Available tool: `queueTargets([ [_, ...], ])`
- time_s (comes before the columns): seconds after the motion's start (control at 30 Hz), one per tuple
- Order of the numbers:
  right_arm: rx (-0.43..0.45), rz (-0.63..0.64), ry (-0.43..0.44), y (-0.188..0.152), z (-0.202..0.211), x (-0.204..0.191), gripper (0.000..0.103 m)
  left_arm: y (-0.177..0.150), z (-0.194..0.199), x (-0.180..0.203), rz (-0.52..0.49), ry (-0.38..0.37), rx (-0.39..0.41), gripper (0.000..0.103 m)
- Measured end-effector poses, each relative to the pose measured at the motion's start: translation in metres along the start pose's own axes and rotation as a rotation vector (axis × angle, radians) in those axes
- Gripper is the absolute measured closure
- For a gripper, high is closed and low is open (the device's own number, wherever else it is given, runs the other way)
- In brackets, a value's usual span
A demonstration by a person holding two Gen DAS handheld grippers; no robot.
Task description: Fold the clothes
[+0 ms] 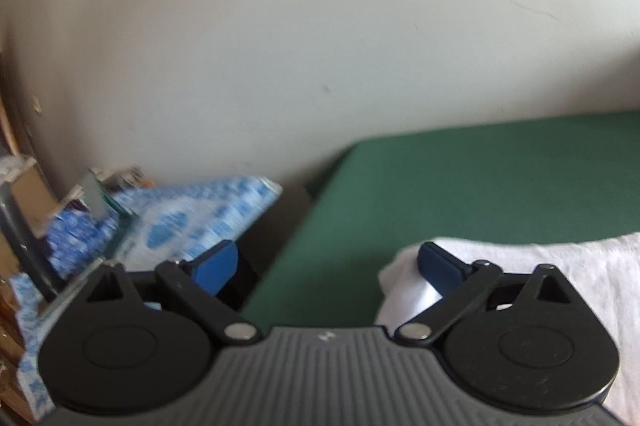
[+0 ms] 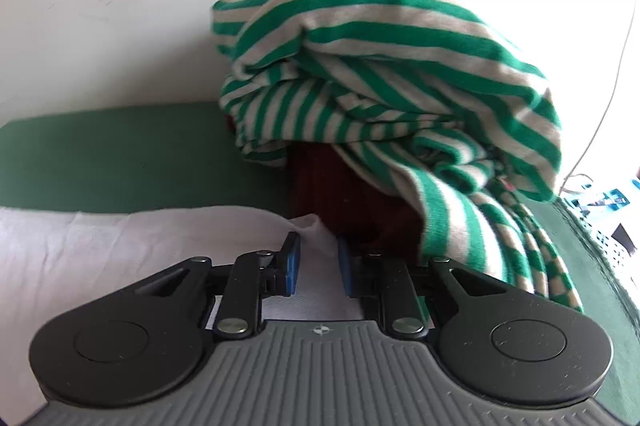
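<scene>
Right now we hold both grippers low over a white garment (image 2: 120,246) that lies spread on the green mat (image 1: 480,178), which gives it a flat bed for folding. Our left gripper (image 1: 326,264) has its blue fingers (image 1: 216,262) spread wide with nothing between them; one finger sits over the garment's rounded left end, the other over bare mat and a dark gap beside it, a stance we judge suited to straddling that edge. Our right gripper (image 2: 318,264) is narrowed to a small gap, and white cloth shows in that gap, though whether the pads actually pinch it we cannot tell. Just beyond it, a green-and-white striped garment (image 2: 380,86) is heaped over a dark red thing (image 2: 344,194), bunched and unfolded, probably parked aside. Blue-patterned packaging (image 1: 192,218) sits off the mat's left.
</scene>
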State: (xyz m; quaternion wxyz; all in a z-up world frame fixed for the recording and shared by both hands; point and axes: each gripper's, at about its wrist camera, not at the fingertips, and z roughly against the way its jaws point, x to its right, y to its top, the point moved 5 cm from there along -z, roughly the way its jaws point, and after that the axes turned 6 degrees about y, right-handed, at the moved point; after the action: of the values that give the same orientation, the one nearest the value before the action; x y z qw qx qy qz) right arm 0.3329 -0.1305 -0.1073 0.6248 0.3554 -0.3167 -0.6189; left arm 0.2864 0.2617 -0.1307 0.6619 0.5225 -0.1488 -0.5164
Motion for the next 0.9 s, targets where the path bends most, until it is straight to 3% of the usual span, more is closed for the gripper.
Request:
queueTargets([
  [0.03,-0.005,0.0,0.0,0.0,-0.001,0.0,0.084,0.0,0.002,-0.001,0.004,0.002,0.009,0.005],
  [0.1,-0.019,0.013,-0.005,0.0,-0.003,-0.002,0.082,-0.003,-0.004,-0.008,0.03,-0.08,-0.044,0.007],
  [0.3,-0.023,0.034,-0.023,-0.001,-0.001,0.0,0.082,-0.025,-0.002,-0.028,0.068,-0.456,-0.216,0.022],
  [0.47,-0.023,0.047,-0.036,-0.003,0.005,0.007,0.082,-0.01,-0.008,-0.012,0.084,-0.662,-0.263,0.035],
  [0.57,-0.024,0.055,-0.044,-0.004,0.009,0.012,0.081,-0.002,-0.019,0.001,0.07,-0.659,-0.251,0.053],
  [0.6,-0.024,0.058,-0.047,-0.004,0.01,0.013,0.081,0.0,-0.023,0.003,0.077,-0.664,-0.25,0.07],
  [0.63,-0.024,0.061,-0.05,-0.004,0.011,0.015,0.081,0.001,-0.028,0.003,0.095,-0.663,-0.252,0.097],
  [0.73,-0.024,0.06,-0.051,-0.005,0.014,0.022,0.081,0.007,-0.03,-0.001,0.151,-0.607,-0.193,0.098],
  [0.77,-0.024,0.057,-0.049,-0.005,0.015,0.025,0.081,0.008,-0.027,-0.003,0.135,-0.558,-0.142,0.097],
  [0.9,-0.024,0.058,-0.051,-0.005,0.018,0.036,0.081,-0.005,-0.021,0.021,-0.097,-0.399,-0.055,0.086],
])
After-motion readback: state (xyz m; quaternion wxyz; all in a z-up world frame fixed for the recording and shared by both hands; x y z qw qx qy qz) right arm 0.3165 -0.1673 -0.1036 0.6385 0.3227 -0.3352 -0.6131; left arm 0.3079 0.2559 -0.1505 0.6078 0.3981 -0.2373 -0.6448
